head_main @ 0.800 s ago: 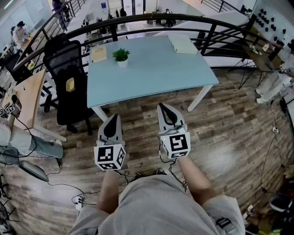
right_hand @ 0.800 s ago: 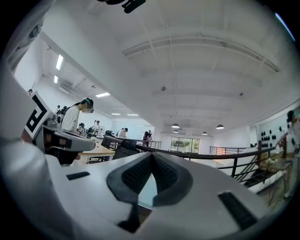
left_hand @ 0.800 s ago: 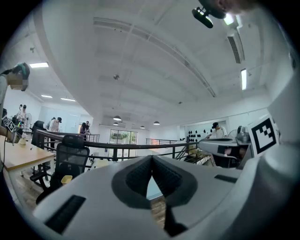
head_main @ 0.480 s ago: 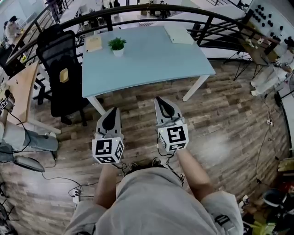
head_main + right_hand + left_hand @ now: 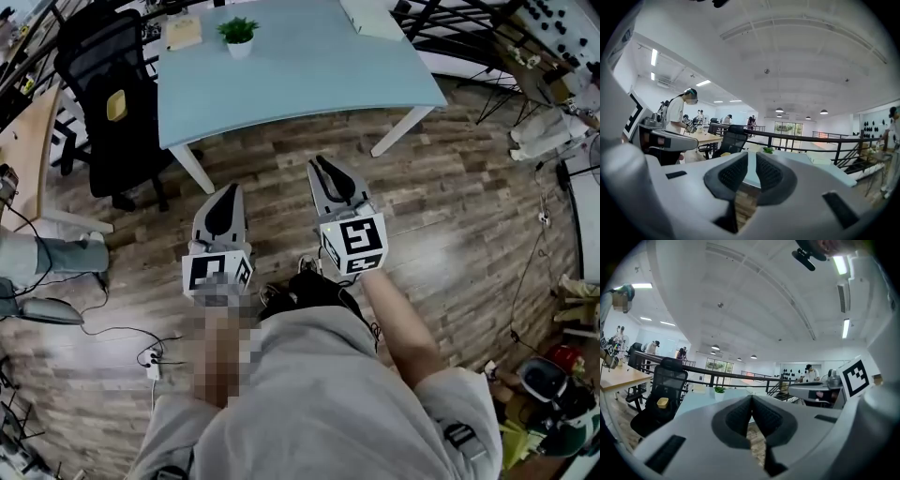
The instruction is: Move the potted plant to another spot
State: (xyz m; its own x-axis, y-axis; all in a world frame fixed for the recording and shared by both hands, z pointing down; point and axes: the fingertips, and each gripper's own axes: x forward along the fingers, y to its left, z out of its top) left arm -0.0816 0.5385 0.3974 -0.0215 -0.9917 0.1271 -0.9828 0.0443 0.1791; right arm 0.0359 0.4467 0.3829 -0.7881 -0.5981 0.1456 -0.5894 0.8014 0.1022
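Observation:
The potted plant (image 5: 237, 31), green leaves in a small white pot, stands near the far left end of the light blue table (image 5: 309, 75). Both grippers hang over the wooden floor, well short of the table's near edge and pointing toward it. My left gripper (image 5: 230, 187) is shut, pads touching, nothing in it. My right gripper (image 5: 319, 161) has its jaws nearly together with a thin slit between them and holds nothing. The left gripper view shows the plant (image 5: 720, 390) far off beyond the left gripper (image 5: 751, 397). In the right gripper view the plant (image 5: 768, 150) sits small above the right gripper (image 5: 751, 154).
A black office chair (image 5: 108, 103) stands at the table's left end. A tan book (image 5: 183, 31) lies beside the plant and a white box (image 5: 370, 14) at the far right corner. Cables and a power strip (image 5: 150, 356) lie on the floor at left. A person (image 5: 548, 131) stands at right.
The table and plant have slid toward the top of the head view. Both grippers sit higher in the picture, nearer the table edge. Their jaws have not changed.

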